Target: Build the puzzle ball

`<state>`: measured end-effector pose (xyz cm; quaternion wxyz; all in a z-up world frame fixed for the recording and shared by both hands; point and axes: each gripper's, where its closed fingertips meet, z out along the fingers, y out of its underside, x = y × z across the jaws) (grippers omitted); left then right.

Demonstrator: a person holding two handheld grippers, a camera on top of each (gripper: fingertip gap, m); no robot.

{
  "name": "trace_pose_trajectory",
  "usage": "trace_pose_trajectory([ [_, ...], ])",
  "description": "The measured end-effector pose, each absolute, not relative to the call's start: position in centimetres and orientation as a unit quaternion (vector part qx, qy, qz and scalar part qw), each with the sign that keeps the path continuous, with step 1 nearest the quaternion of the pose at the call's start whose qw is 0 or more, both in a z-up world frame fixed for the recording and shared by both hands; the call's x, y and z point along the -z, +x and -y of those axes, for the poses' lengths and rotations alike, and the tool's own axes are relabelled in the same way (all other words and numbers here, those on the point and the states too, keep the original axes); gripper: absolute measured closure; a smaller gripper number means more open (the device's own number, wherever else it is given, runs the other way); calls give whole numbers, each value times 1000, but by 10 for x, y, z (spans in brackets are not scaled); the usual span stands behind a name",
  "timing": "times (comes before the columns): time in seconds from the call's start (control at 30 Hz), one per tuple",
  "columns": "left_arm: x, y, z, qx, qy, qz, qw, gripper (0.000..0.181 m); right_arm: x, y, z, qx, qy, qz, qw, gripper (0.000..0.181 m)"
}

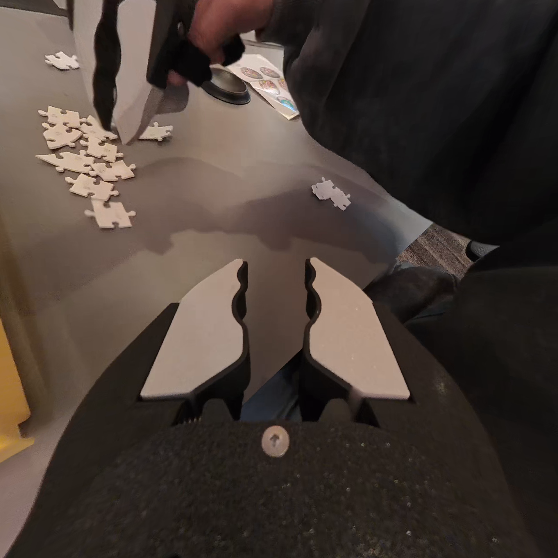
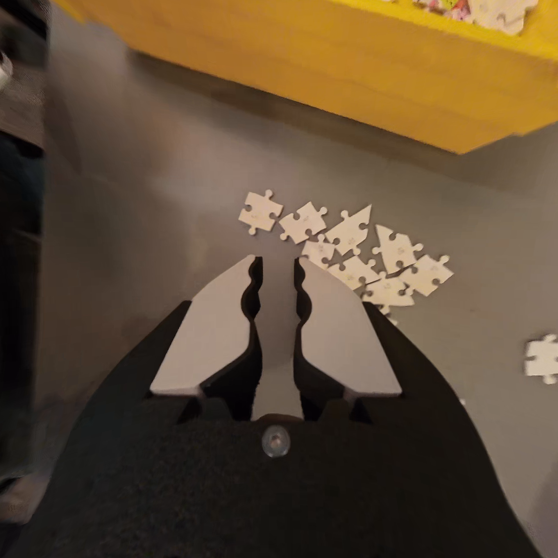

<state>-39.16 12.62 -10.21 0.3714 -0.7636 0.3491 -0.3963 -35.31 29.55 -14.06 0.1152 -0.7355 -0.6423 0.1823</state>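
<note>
Several white puzzle pieces lie face down in a loose cluster on the grey table; the cluster also shows in the right wrist view. A small joined pair of pieces lies alone near the table's right edge. My left gripper is open and empty, held low over the near table. My right gripper is open and empty, its tips just left of the cluster. In the left wrist view the right gripper points down at the cluster's far side, held by a hand.
A yellow box stands beyond the cluster, with coloured pieces inside. A dark round stand and a printed sheet lie at the far side. Single pieces lie apart. The person's dark clothing fills the right.
</note>
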Motion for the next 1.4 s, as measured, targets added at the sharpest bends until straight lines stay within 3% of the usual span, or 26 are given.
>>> trace_pose_trajectory([
  [0.03,102,-391,-126,394,-765,-350,371,145,145,-357,-297,-165,-716,666,126,159],
  [0.4,103,-394,-130,388,-766,-350,375,146,189,-380,-309,-126,-602,775,146,136],
  [0.67,104,-394,-128,392,-765,-353,370,146,195,-376,-312,-119,-598,782,126,143],
  [0.83,102,-394,-128,394,-762,-353,373,146,170,-387,-305,-99,-526,829,162,143],
  [1.03,100,-396,-128,389,-763,-354,376,146,181,-385,-300,-55,-418,898,127,143],
  [1.4,104,-400,-133,376,-770,-351,378,146,188,-385,-288,-91,-409,903,89,143],
])
